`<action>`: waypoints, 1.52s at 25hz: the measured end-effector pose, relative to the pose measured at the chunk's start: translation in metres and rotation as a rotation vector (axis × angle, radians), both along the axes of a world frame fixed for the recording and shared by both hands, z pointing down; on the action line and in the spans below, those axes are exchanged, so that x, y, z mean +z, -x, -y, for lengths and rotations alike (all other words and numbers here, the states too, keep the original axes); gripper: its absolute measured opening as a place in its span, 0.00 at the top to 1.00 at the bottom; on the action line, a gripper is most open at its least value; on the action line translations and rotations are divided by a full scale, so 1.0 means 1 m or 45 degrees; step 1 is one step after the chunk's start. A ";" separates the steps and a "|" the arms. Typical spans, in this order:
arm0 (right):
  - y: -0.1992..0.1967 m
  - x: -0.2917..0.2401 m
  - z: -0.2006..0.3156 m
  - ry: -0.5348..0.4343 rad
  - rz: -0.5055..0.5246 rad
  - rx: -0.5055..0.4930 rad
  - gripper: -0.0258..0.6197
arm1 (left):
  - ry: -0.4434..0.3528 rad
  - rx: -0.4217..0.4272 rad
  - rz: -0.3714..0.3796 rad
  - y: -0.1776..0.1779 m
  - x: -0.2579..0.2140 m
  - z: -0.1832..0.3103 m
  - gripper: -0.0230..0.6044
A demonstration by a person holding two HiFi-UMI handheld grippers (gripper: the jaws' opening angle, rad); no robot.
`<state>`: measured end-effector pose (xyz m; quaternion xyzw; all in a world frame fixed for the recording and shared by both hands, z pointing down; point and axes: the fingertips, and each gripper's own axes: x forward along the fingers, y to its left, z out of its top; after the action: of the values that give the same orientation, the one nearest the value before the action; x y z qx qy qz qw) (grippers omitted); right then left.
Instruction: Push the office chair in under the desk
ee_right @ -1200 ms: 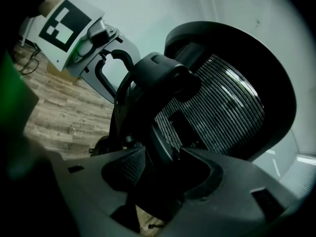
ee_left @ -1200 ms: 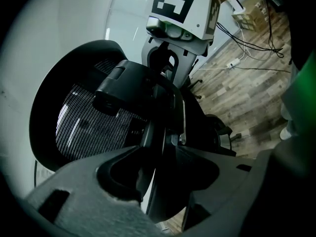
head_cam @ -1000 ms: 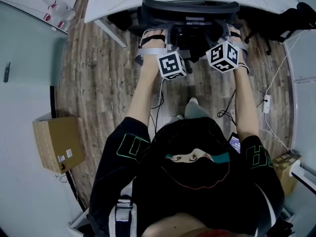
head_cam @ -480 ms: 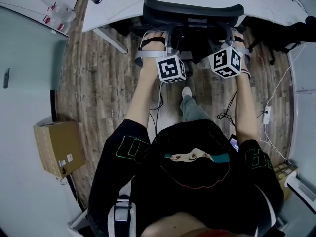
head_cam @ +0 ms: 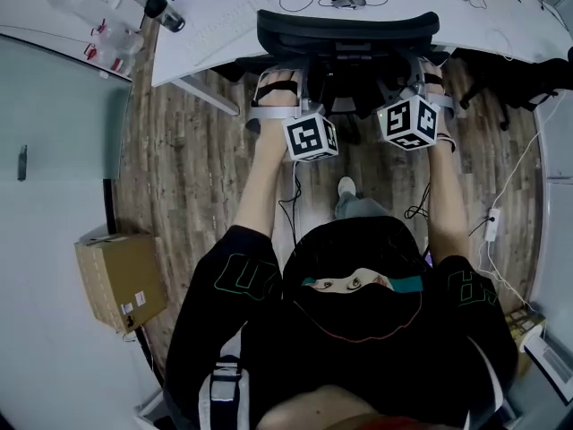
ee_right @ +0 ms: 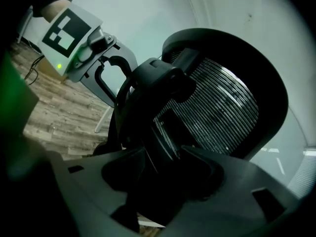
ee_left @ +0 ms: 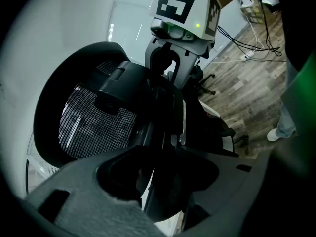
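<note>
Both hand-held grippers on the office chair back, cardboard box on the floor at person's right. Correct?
No: head view shows the cardboard box on the floor at the person's left. The left hand-held gripper and right hand-held gripper are on the office chair back.

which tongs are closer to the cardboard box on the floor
Left. The left tongs grip the office chair backrest on the side toward the cardboard box; the right tongs grip its far side.
</note>
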<state>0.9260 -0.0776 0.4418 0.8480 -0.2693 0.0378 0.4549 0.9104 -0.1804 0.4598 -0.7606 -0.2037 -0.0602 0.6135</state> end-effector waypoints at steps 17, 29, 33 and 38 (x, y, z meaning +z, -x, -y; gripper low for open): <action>-0.086 -0.005 -0.017 -0.065 -0.003 -0.003 0.63 | 0.118 0.034 -0.062 -0.079 -0.001 -0.016 0.64; -0.088 -0.003 -0.015 -0.074 0.021 -0.018 0.62 | 0.128 0.026 -0.050 -0.081 0.001 -0.013 0.63; -0.085 -0.007 -0.016 -0.143 0.114 0.011 0.63 | 0.345 0.047 0.055 -0.078 -0.002 -0.015 0.61; -0.067 -0.022 -0.017 -0.541 0.241 0.001 0.71 | 0.840 -0.042 0.210 -0.073 -0.018 -0.004 0.85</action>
<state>0.9929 -0.0608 0.4199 0.9175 -0.3124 0.0599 0.2389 0.9839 -0.1766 0.4419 -0.9139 -0.2488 -0.0625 0.3146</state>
